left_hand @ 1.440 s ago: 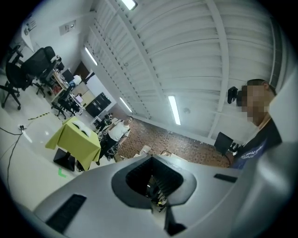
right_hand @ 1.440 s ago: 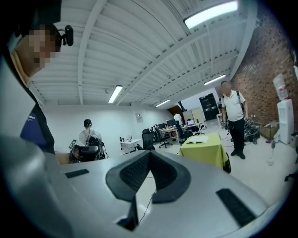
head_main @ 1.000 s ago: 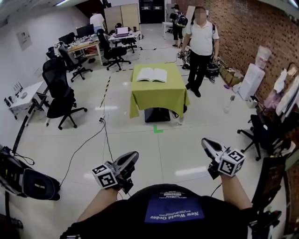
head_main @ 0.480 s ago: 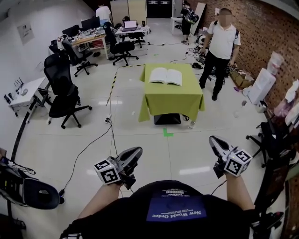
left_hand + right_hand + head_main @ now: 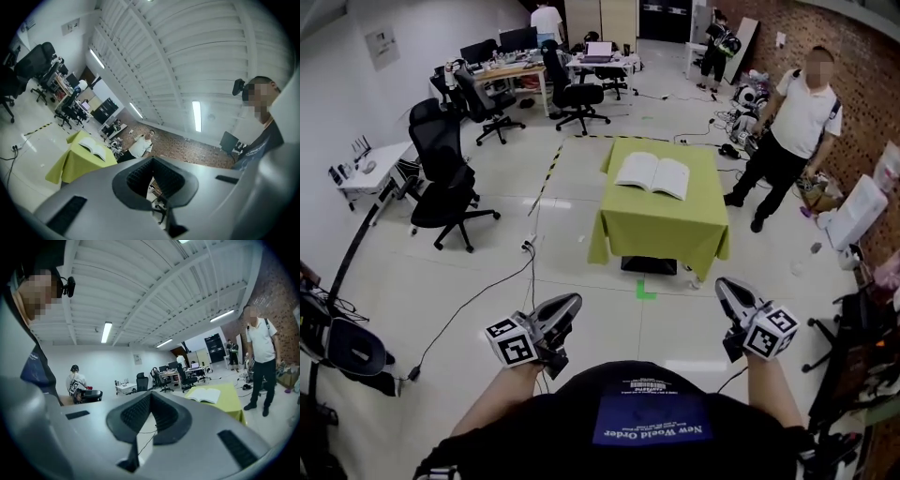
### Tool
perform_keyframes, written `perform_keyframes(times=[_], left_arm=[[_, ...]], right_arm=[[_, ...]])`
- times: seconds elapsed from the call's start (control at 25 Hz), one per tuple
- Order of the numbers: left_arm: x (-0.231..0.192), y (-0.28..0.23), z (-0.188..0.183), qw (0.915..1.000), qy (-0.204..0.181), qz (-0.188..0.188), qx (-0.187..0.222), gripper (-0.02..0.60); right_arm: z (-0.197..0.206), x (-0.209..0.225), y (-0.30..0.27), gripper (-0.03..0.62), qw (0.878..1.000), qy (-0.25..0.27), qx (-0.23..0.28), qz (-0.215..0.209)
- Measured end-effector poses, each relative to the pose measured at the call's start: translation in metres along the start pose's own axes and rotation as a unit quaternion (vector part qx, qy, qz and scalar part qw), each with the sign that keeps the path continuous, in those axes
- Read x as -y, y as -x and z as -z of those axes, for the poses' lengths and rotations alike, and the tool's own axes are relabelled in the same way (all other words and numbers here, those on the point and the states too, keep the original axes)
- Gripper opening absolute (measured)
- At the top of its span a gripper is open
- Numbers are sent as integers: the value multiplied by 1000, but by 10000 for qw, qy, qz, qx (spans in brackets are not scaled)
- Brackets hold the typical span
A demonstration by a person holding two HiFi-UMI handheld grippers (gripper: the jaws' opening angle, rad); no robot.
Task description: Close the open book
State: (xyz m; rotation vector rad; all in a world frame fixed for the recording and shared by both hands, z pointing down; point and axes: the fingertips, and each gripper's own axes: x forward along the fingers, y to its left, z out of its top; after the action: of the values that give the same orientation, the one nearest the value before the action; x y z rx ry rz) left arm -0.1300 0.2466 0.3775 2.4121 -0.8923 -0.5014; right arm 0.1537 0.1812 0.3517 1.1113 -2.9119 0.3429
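Room: open office with a pale glossy floor (image 5: pixel 441 272), desks at the back and a brick wall (image 5: pixel 862 66) on the right.
Black chair (image 5: pixel 442 178): far left, well apart from the counter.
Left hand-held gripper (image 5: pixel 565 309): low in the head view, jaws pressed together with nothing between them.
Counter (image 5: pixel 661 230): draped in green, right of centre. It sits nearer and further right in the head view than a second ago.
Open book (image 5: pixel 653 175): flat, pages up, on the counter's far half, well apart from both grippers.
Right hand-held gripper (image 5: pixel 728 292): low right, jaws together and empty.
Person (image 5: pixel 789 131): standing near the counter's far right corner, further right in the view than before.
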Motion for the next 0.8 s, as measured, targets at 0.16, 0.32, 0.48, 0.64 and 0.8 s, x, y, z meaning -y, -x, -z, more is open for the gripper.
perform_keyframes(times=[0.16, 0.32, 0.48, 0.64, 0.8], left_arm=[[-11, -58, 0, 9997, -69, -199, 141, 6], [-25, -113, -3, 9992, 40, -259, 287, 6], [-42, -149, -10, 9991, 74, -395, 137, 6], [-72, -176, -16, 9991, 148, -386, 70, 6], [-117, -207, -33, 9996, 250, -143, 27, 6]], right_arm=[[-14, 65, -15, -14, 9996, 113, -38, -269], [-26, 120, -31, -14, 9992, 70, -21, -383], [-33, 156, -51, -14, 9990, -45, -81, -438], [-33, 186, -75, -14, 9992, -117, -124, -373], [-39, 209, -114, -14, 9997, -55, -134, -218]])
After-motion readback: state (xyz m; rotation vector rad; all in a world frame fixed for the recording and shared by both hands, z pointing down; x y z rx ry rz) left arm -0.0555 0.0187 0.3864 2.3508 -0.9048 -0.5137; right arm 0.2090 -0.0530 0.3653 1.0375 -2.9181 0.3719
